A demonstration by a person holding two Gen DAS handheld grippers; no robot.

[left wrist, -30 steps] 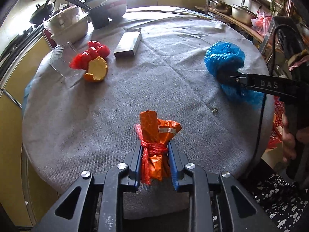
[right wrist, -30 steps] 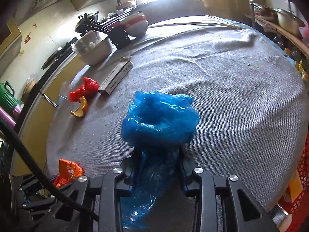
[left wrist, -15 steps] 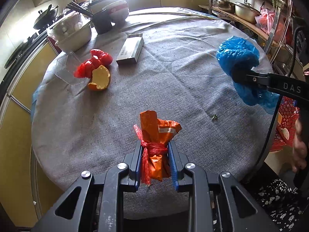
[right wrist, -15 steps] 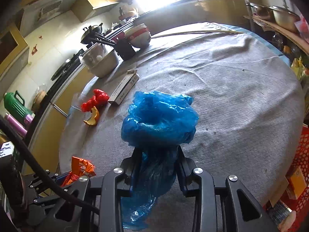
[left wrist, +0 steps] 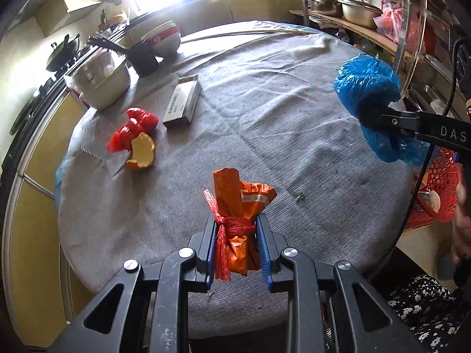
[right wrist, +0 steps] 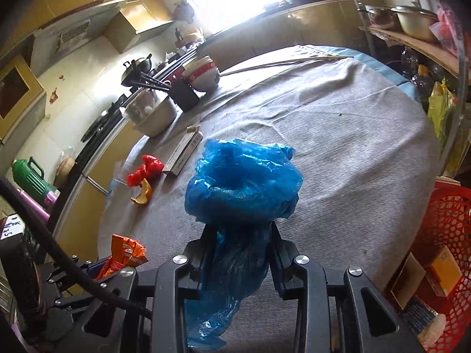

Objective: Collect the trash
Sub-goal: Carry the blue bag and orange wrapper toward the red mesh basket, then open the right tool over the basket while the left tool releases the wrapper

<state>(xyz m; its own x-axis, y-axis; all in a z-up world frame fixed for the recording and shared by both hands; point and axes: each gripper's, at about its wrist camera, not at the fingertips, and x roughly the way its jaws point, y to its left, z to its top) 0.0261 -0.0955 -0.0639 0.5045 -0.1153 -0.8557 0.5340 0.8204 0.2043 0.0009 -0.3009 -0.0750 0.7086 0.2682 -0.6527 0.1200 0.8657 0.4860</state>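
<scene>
A: What is the left gripper (left wrist: 237,235) holding?
B: Its fingers are clamping an orange wrapper (left wrist: 240,206) tied with red netting, above the near edge of the grey-clothed counter (left wrist: 265,103).
A: And the right gripper (right wrist: 240,244)?
B: It is pinching a blue plastic bag (right wrist: 244,185), off the counter. A red wrapper (left wrist: 134,128) and an orange peel (left wrist: 142,154) are lying together on the cloth.

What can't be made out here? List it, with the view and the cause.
- Blue bag contents: both views, the opaque plastic hides them.
- Orange wrapper print: left wrist view, too small and crumpled.
- Red basket: right wrist view, cut off by the edge.
- Flat box label: left wrist view, too small.
</scene>
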